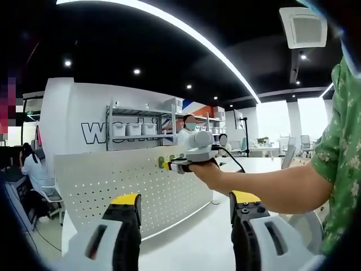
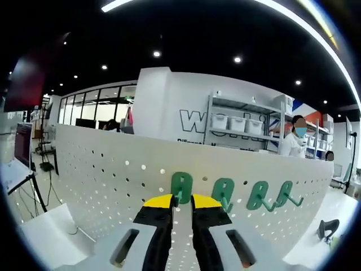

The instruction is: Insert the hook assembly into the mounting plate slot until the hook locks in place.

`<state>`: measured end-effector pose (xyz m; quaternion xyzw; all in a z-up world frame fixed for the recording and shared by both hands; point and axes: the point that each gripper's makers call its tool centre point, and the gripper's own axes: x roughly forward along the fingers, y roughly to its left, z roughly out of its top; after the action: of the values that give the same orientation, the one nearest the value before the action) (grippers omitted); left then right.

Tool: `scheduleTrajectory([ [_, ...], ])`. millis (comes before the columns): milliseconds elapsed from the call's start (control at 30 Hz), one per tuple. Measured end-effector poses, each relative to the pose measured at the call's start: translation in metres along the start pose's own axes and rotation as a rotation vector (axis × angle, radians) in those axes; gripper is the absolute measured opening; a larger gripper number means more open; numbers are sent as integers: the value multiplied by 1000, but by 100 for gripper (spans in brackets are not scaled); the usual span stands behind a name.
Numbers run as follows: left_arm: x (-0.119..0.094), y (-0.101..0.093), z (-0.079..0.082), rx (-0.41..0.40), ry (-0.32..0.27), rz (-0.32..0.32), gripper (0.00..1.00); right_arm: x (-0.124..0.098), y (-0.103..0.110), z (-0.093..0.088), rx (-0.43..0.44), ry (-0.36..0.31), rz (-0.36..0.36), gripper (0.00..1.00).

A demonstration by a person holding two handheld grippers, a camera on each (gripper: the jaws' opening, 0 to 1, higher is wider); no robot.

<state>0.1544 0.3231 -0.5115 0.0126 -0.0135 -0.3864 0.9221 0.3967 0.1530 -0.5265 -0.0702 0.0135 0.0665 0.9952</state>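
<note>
At the pegboard (image 2: 101, 169), right gripper (image 2: 181, 204) clamps a green hook (image 2: 181, 189), seating unconfirmed; left gripper (image 1: 186, 206) gapes empty.

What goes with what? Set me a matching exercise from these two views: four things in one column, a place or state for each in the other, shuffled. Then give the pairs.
Things
1. left hand-held gripper
2. right hand-held gripper
3. pegboard
4. white bins

Places and states
A. on a shelf behind the board
B. jaws wide apart, nothing between them
C. jaws nearly together around the leftmost green hook
D. stands upright and carries a row of four hooks

Pairs: 1-B, 2-C, 3-D, 4-A
</note>
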Motion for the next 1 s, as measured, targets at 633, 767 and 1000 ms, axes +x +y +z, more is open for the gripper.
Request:
scheduleTrajectory([
  [633,1,-24,7,22,-2,-4,66,-41,2,5,19,-38,41,42],
  [767,2,-28,7,25,0,-1,67,-55,-3,7,24,-48,38,47],
  [1000,6,-33,7,21,-1,13,67,-78,-19,2,28,-46,36,55],
])
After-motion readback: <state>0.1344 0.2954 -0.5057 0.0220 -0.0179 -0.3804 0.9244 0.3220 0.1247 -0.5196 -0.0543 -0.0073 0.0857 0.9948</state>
